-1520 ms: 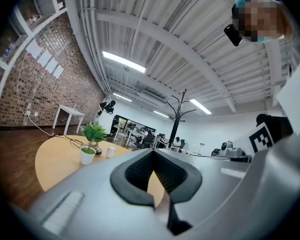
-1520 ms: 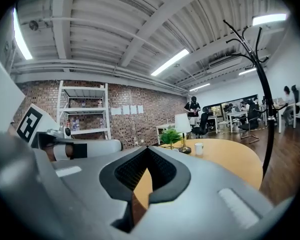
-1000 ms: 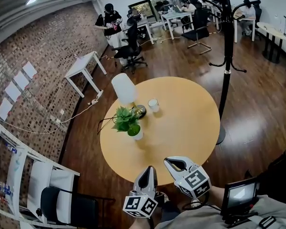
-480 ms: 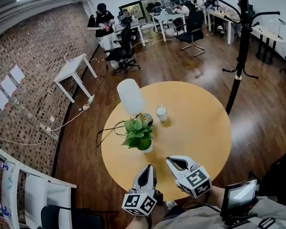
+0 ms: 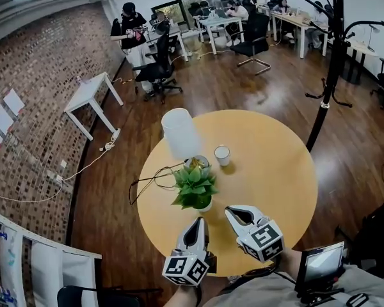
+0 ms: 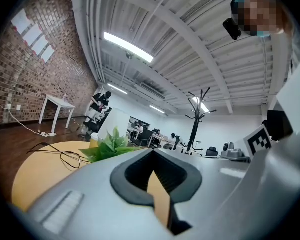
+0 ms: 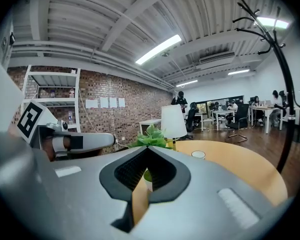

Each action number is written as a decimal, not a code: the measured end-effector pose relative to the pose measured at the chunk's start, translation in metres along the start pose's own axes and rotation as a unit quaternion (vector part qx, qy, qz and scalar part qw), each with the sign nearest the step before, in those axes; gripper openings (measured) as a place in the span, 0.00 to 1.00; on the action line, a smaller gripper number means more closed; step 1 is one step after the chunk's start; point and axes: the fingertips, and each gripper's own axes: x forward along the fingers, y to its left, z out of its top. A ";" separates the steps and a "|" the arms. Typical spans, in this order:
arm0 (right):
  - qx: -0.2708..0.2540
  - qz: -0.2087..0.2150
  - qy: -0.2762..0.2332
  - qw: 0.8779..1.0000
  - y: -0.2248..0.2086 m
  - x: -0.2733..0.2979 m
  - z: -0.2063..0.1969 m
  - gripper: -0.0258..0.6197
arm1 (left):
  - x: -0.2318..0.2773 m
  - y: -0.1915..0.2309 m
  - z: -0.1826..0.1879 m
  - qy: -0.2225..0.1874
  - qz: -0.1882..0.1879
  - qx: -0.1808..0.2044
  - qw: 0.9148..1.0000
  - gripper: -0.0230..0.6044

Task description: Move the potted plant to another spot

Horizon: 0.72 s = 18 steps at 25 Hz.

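Over the last second you stepped in toward the round table (image 5: 278, 171), so the potted plant (image 5: 195, 187) slid from mid-table in the head view to just ahead of your two tools, which now reached over the near edge instead of hanging short of it. The left gripper (image 5: 198, 221) had its jaws pressed together with nothing between them, and the right gripper (image 5: 233, 212) was closed and empty too. That was probably because you were only approaching, not yet grasping. You held them side by side and roughly level, the plant sitting ahead between their two lines, which suited a grip on the small white pot from either side. The plant stood upright on the left half of the table, just beside the base of a white-shaded lamp (image 5: 181, 133), with a white cup (image 5: 222, 155) near it on the right. The lamp's black cable (image 5: 150, 179) looped off the table's left edge close to the pot, so it could have snagged. The bare right half looked the likeliest new spot.
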 end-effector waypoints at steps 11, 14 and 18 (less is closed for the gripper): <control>-0.002 0.018 0.029 0.999 -0.027 0.032 -0.026 0.05 | 0.028 0.028 -0.033 0.025 0.034 0.004 0.999 0.04; 0.002 0.024 0.053 0.998 -0.035 0.044 -0.051 0.05 | 0.035 0.042 -0.061 0.048 0.046 -0.002 0.998 0.04; 0.018 0.034 0.091 0.995 -0.042 0.060 -0.092 0.05 | 0.041 0.062 -0.101 0.082 0.065 -0.019 0.994 0.04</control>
